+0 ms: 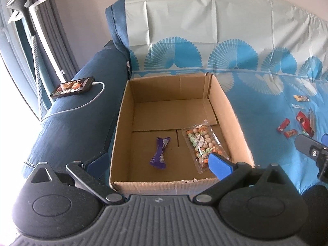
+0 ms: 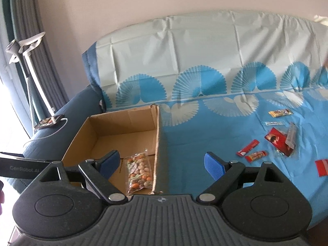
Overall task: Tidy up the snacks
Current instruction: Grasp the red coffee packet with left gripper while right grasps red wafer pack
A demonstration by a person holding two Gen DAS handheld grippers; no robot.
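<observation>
An open cardboard box (image 1: 119, 127) sits on the sofa seat and also shows in the right wrist view (image 2: 156, 135). Inside lie a purple candy wrapper (image 1: 158, 153) and a clear bag of mixed nuts (image 1: 203, 143), which also shows in the right wrist view (image 2: 139, 170). My left gripper (image 1: 157, 164) is open and empty over the box's near edge; its left finger is hidden outside the box wall. My right gripper (image 2: 162, 164) is open and empty, straddling the box's right wall. Several loose snacks lie on the blue cloth: red packets (image 2: 278, 141), a small red bar (image 2: 247, 148), an orange bar (image 2: 256, 155).
A phone (image 1: 72, 87) on a white charging cable lies on the sofa's left armrest. A white stand (image 1: 39, 41) and grey curtains are at the left. A yellow bar (image 2: 280, 112) and a white strip (image 2: 273, 123) lie further back on the cloth (image 2: 205, 127).
</observation>
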